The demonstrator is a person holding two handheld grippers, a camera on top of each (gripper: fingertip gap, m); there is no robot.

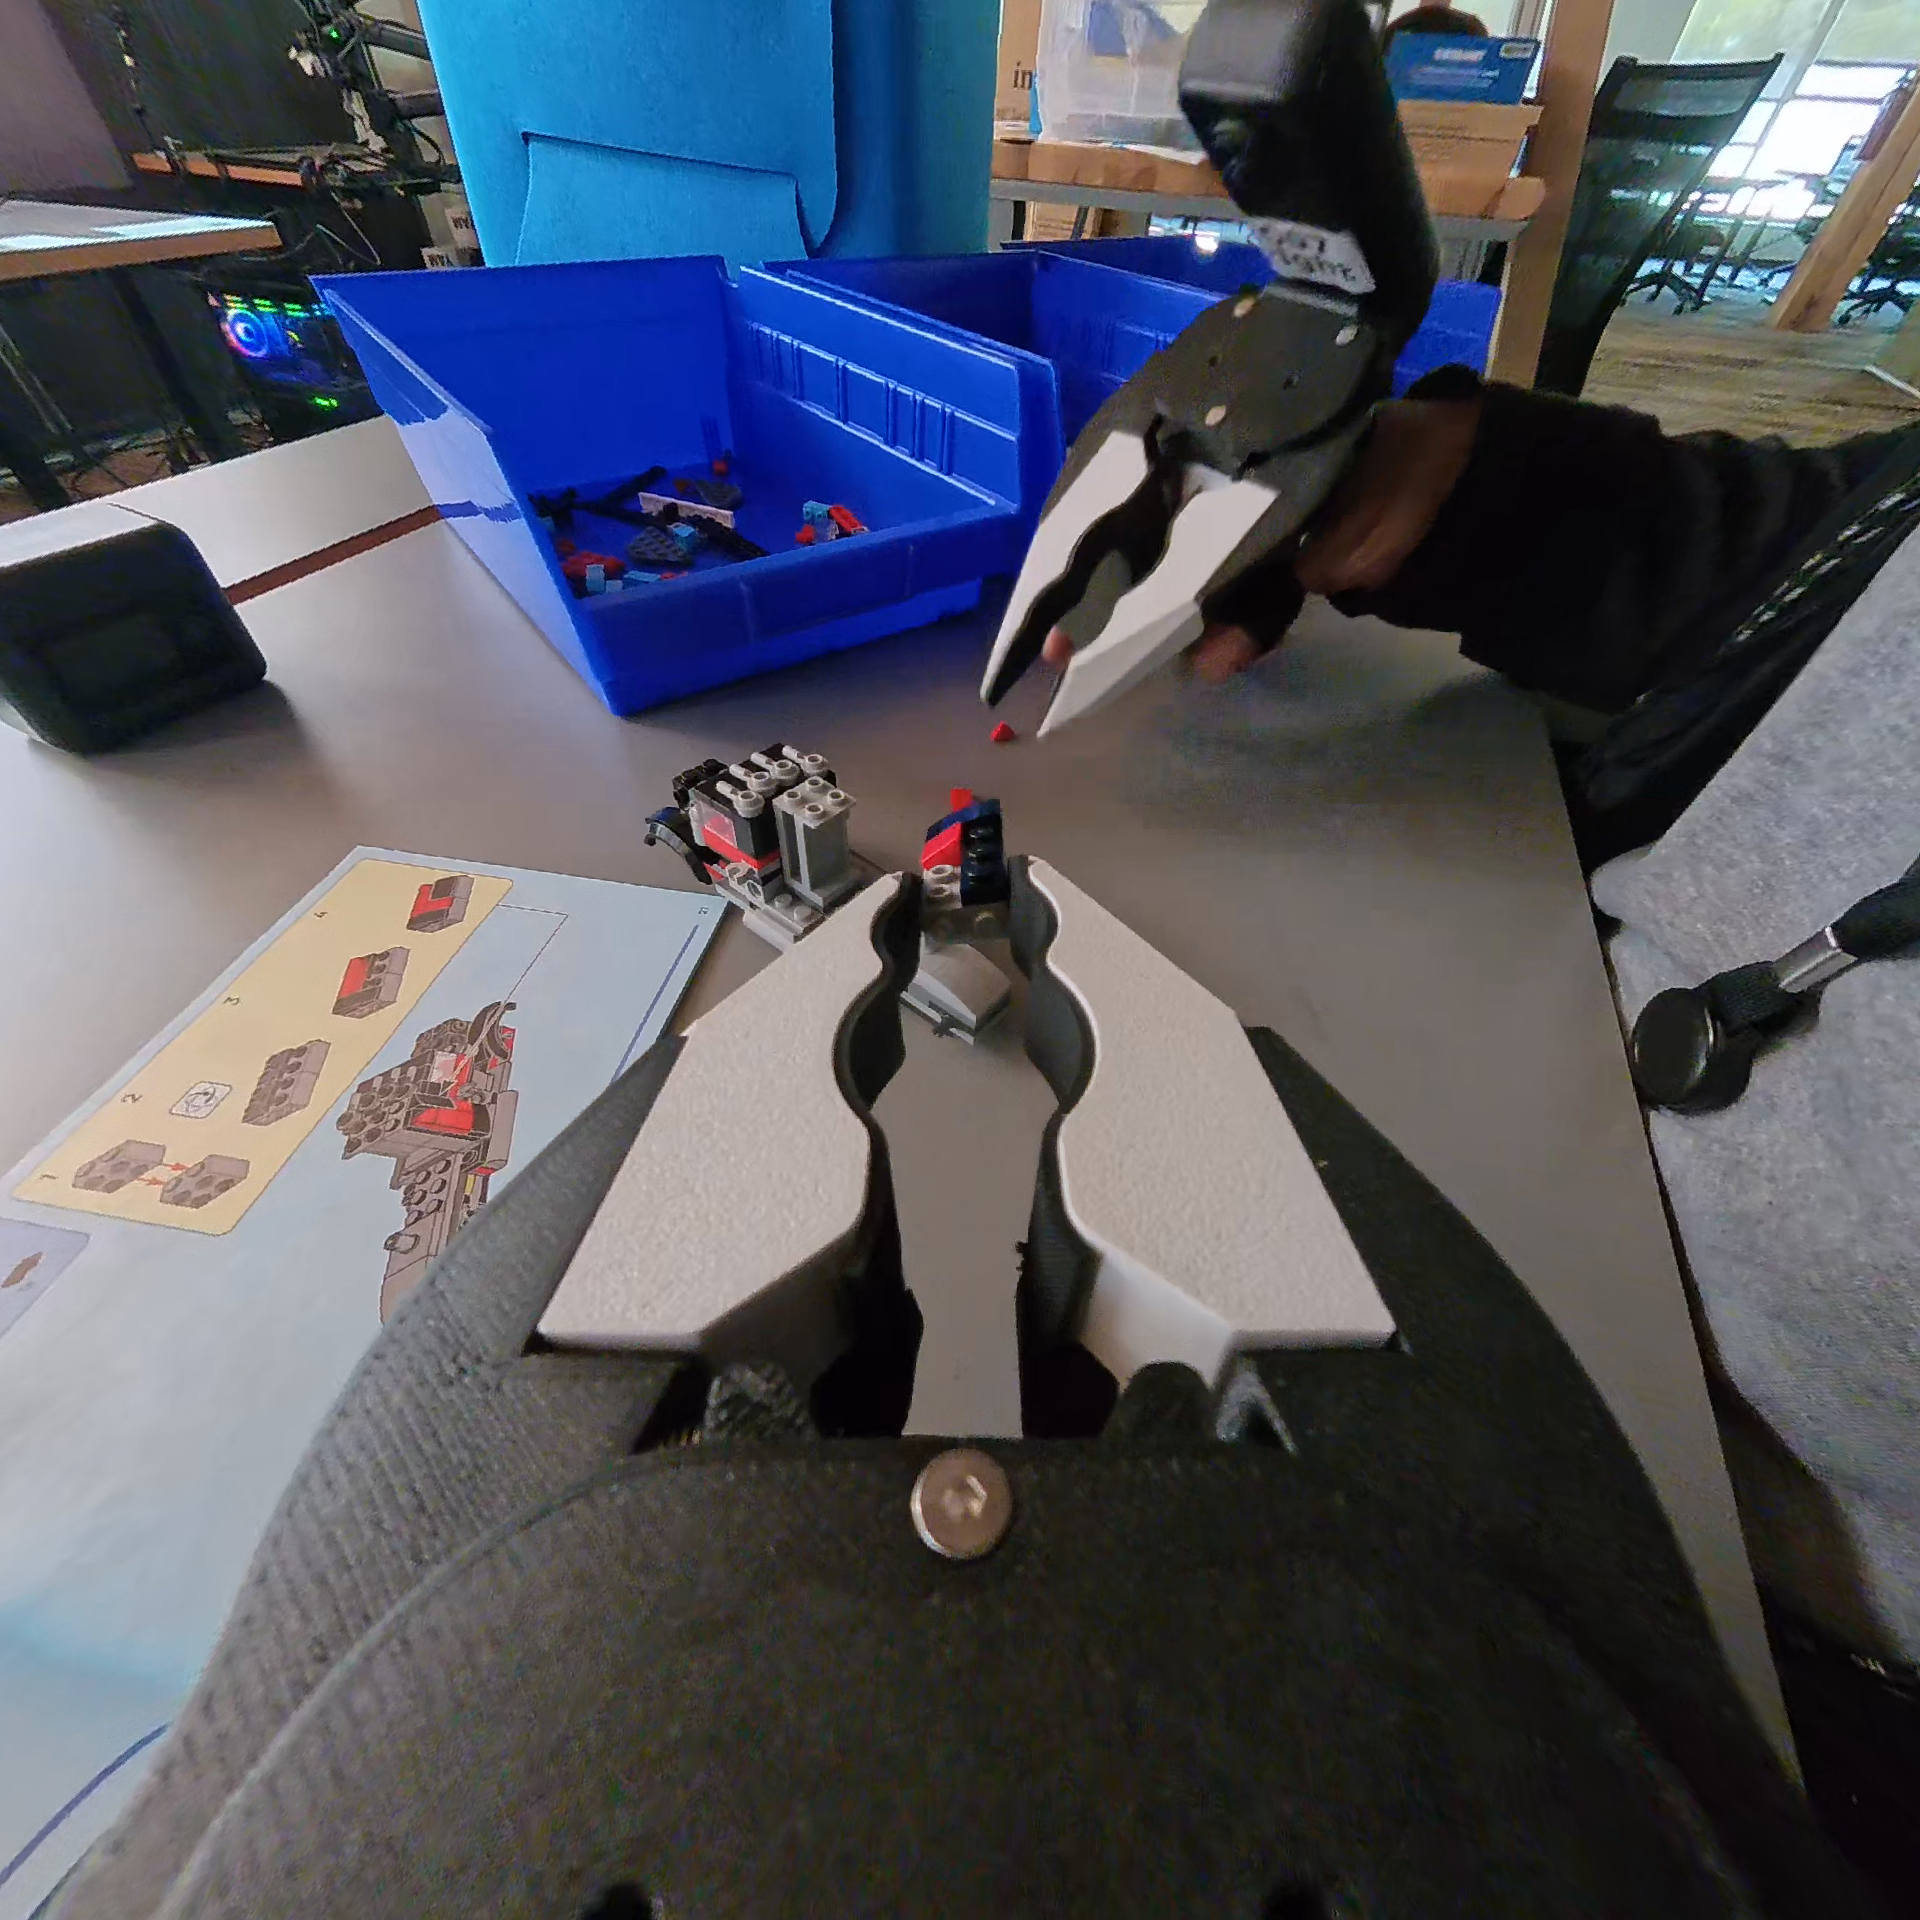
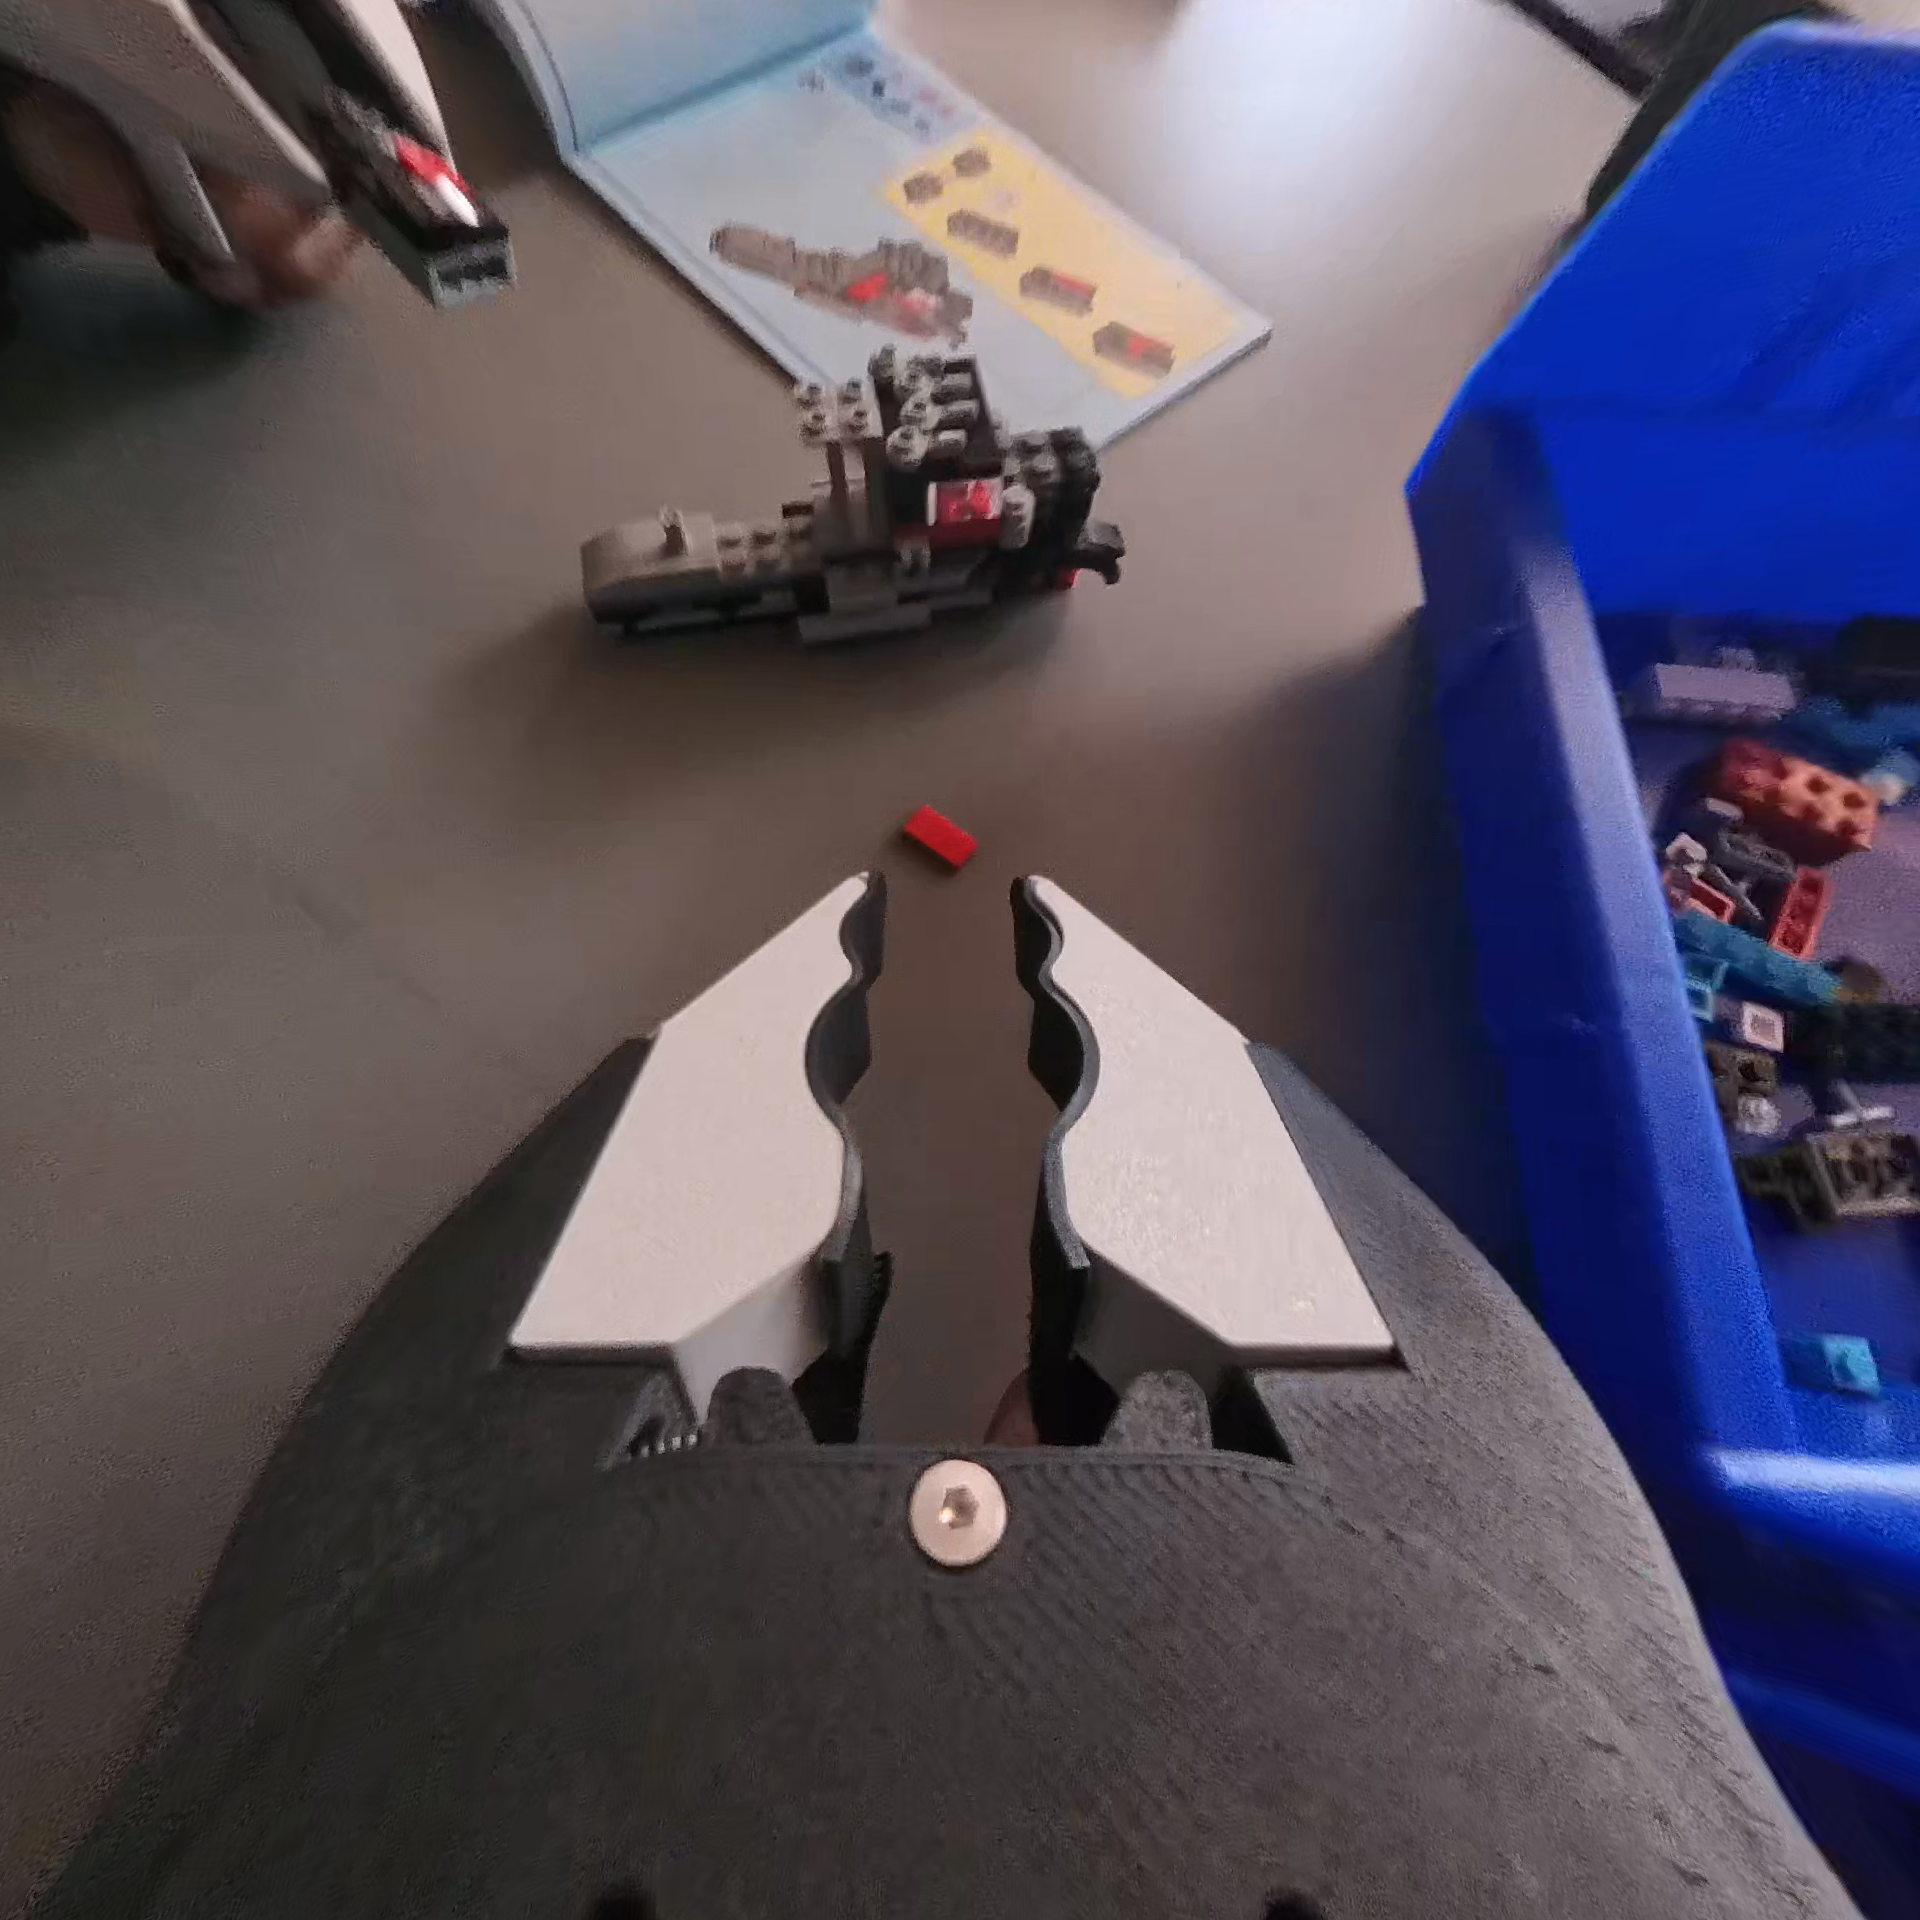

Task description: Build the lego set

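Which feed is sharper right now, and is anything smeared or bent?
Left wrist view: crisp, with the red piece sharp and fisheye bending at the table edges. Right wrist view: softer, with the left gripper motion-smeared and the blue bin blurred.

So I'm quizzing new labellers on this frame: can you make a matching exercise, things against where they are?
Things:
1. small sub-build
2. red tile
3. loose bricks
4. big grey model

Places:
A. inside the blue bin
B. standing beside the booklet
C. between the left gripper's fingers
D. on the table just ahead of the open right gripper

Pairs: 1-C, 2-D, 3-A, 4-B
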